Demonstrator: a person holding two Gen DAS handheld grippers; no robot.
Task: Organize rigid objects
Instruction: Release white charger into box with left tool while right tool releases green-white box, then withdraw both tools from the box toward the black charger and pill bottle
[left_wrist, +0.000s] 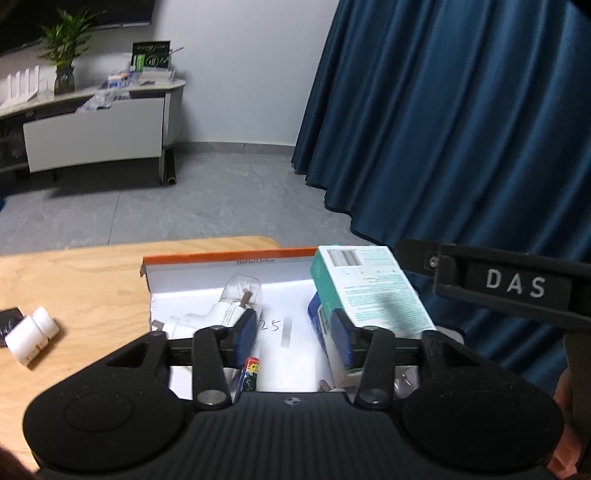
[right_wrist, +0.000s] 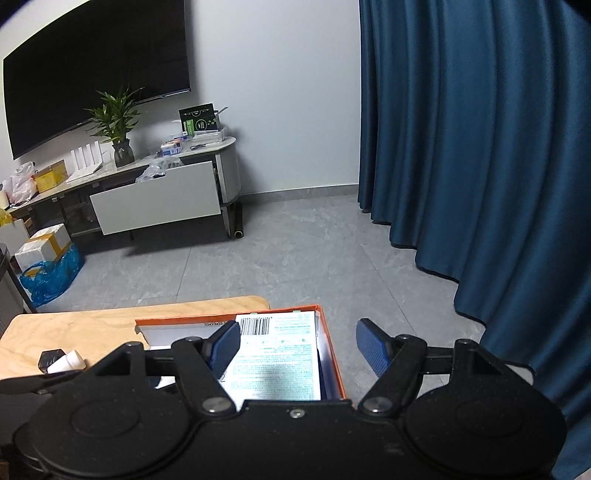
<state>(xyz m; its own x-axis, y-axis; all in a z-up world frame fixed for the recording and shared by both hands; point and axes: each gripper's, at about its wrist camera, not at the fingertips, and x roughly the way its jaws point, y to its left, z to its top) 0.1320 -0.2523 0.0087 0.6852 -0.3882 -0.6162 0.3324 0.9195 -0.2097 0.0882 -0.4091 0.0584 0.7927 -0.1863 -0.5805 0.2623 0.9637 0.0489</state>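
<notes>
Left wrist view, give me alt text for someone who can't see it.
The left gripper hovers open over an orange-rimmed white box on a wooden table, its pads gripping nothing. Inside lie a white plug-in device, a tilted teal and white carton and a small colourful stick; a white pill bottle lies outside, left.

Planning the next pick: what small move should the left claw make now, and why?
Probably swing the left claw left toward the white bottle. Its jaws stand open with nothing gripped, the teal box already sits in the orange box, and the bottle lies outside on the table.
</notes>
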